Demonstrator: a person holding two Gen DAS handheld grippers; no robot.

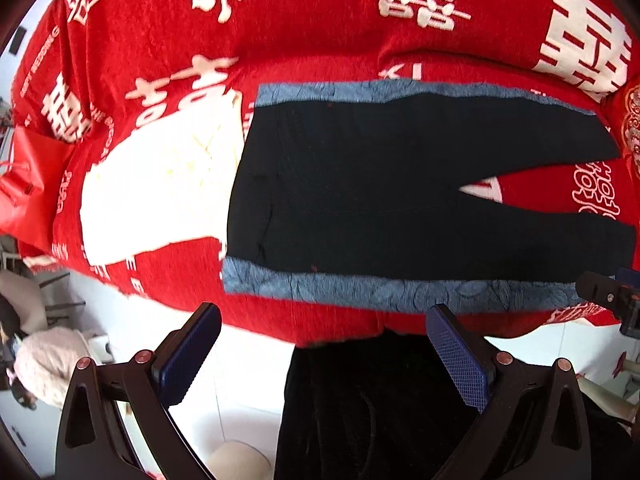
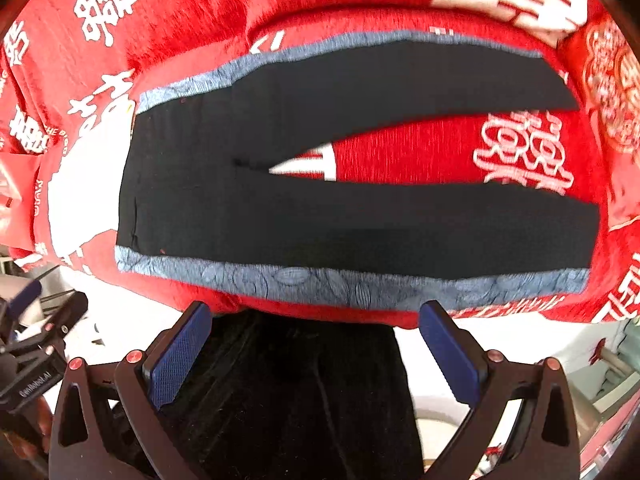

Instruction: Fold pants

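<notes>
Both claws, left (image 1: pixel 324 356) and right (image 2: pixel 316 354), hang apart and empty, short of the bed edge. The pants (image 1: pixel 400 192) lie flat just ahead, legs splayed to the right. Risk: pinching the red cover (image 1: pixel 320 40) along with the blue side strip (image 2: pixel 320 284), dragging both.

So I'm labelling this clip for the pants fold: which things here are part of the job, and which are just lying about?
Part of the job:
- black pants with blue-grey side stripes, spread flat, legs apart
- left gripper, open, empty
- right gripper, open, empty

Just lying about:
- red blanket with white characters, under the pants
- white patch beside the waistband; cannot tell if it is a separate thing
</notes>
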